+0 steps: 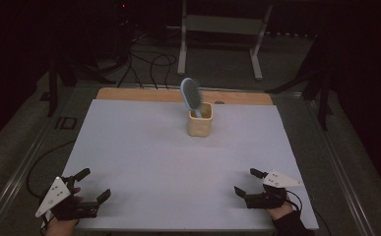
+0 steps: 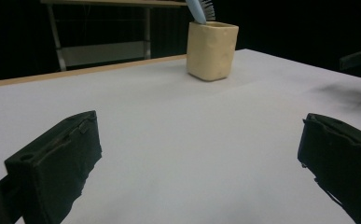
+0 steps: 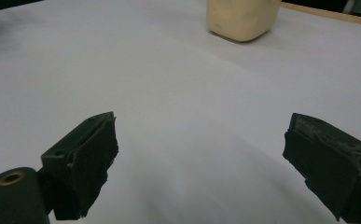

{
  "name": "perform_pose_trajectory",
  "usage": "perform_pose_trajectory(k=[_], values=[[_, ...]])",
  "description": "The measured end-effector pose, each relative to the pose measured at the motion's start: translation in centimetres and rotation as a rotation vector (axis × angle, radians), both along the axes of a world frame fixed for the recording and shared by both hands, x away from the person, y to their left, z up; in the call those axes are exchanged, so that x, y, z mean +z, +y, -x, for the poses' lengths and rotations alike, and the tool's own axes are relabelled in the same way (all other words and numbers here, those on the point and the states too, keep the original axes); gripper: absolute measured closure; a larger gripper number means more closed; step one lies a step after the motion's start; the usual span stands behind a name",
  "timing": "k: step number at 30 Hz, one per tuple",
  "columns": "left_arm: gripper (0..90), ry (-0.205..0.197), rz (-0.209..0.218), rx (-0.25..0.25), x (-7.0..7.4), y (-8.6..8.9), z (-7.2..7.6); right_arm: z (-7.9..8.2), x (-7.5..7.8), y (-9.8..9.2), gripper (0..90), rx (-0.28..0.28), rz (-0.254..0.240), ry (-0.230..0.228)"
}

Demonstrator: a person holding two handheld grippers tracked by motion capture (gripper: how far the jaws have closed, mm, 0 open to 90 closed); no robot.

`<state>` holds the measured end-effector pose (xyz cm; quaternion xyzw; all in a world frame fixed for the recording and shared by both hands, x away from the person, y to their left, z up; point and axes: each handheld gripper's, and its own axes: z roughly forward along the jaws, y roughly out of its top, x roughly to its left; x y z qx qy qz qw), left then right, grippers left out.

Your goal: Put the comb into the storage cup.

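Observation:
A cream square cup (image 1: 200, 119) stands upright at the far middle of the white sheet (image 1: 143, 147). A light blue hairbrush (image 1: 191, 94) sticks out of it, bristled head up and tilted left. The cup (image 2: 211, 50) and the brush head (image 2: 200, 9) also appear in the left gripper view, and the cup's base (image 3: 242, 17) in the right gripper view. My left gripper (image 1: 93, 184) rests at the near left, open and empty. My right gripper (image 1: 248, 182) rests at the near right, open and empty. Both are far from the cup.
A wooden table edge (image 1: 129, 93) runs along the far side of the sheet. Beyond it a white metal frame (image 1: 220, 34) and black cables (image 1: 148, 64) lie on the dark floor. Wide bare sheet lies between the grippers and the cup.

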<state>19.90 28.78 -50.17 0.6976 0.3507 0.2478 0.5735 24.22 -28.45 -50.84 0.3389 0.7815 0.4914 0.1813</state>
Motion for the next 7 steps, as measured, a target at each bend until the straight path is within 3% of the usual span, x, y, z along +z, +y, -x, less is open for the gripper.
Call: perform_pose_trajectory(k=[7], values=[[0.0,0.000,0.001,0.000,0.02,0.06,0.04,-0.13,-0.09,0.29,9.0,0.012,0.008,-0.002]])
